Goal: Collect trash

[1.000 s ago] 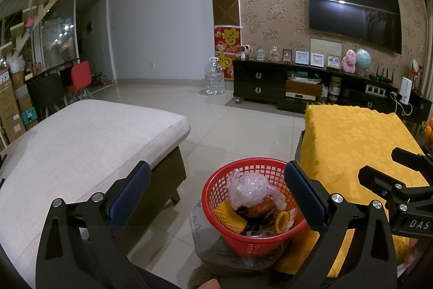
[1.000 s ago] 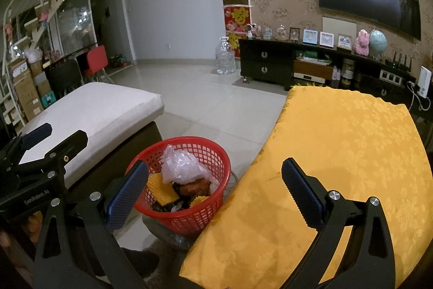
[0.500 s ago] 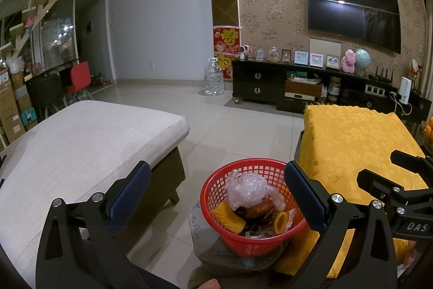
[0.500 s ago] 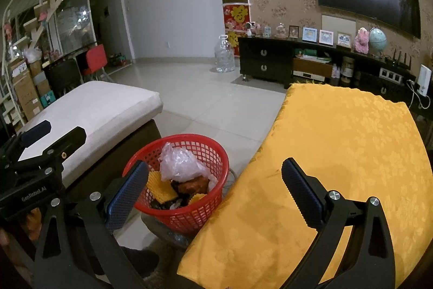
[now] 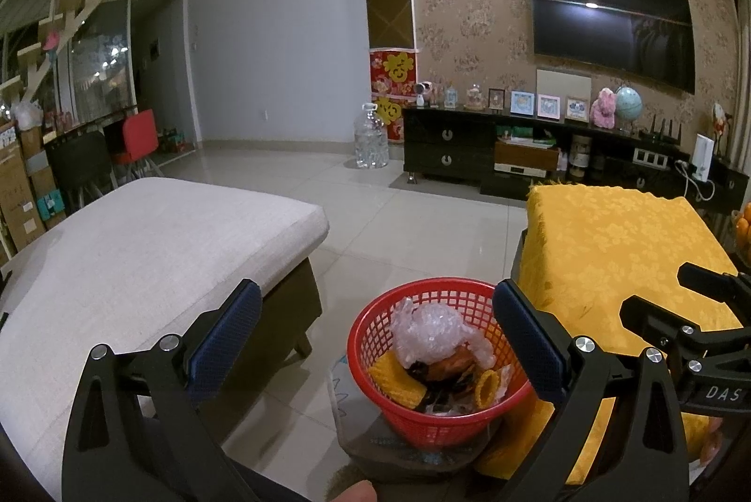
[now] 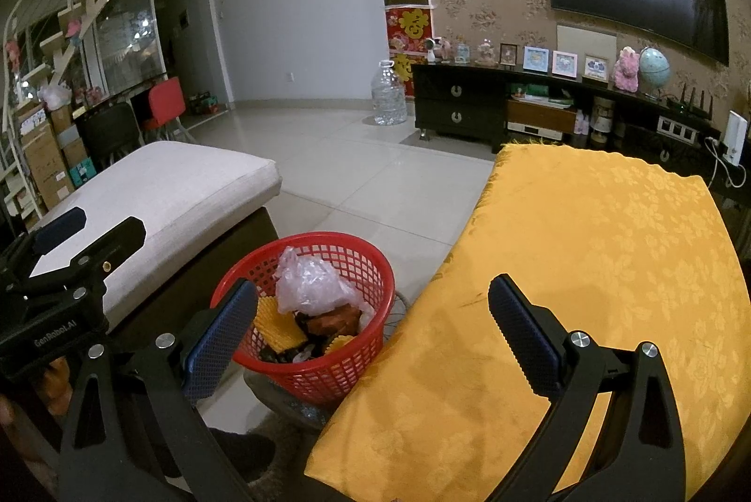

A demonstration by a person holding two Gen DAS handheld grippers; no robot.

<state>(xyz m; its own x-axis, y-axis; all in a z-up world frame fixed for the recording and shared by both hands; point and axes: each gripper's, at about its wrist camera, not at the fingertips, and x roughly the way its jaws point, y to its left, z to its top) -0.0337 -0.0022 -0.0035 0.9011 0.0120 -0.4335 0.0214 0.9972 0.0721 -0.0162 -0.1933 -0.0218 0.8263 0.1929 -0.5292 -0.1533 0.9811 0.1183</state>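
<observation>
Red mesh basket (image 5: 425, 417); yellow floral-patterned tablecloth (image 6: 586, 267); cream cushion (image 5: 141, 239).

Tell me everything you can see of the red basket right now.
The red basket is round, of plastic lattice, upright, resting on a low dark stand between the grey cushion and the yellow cloth. It holds crumpled clear plastic, yellow foam netting and darker scraps. Neither gripper touches it.

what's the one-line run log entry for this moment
left gripper: open, empty | right gripper: open, empty | red basket: holds trash, on floor beside yellow cloth
</observation>
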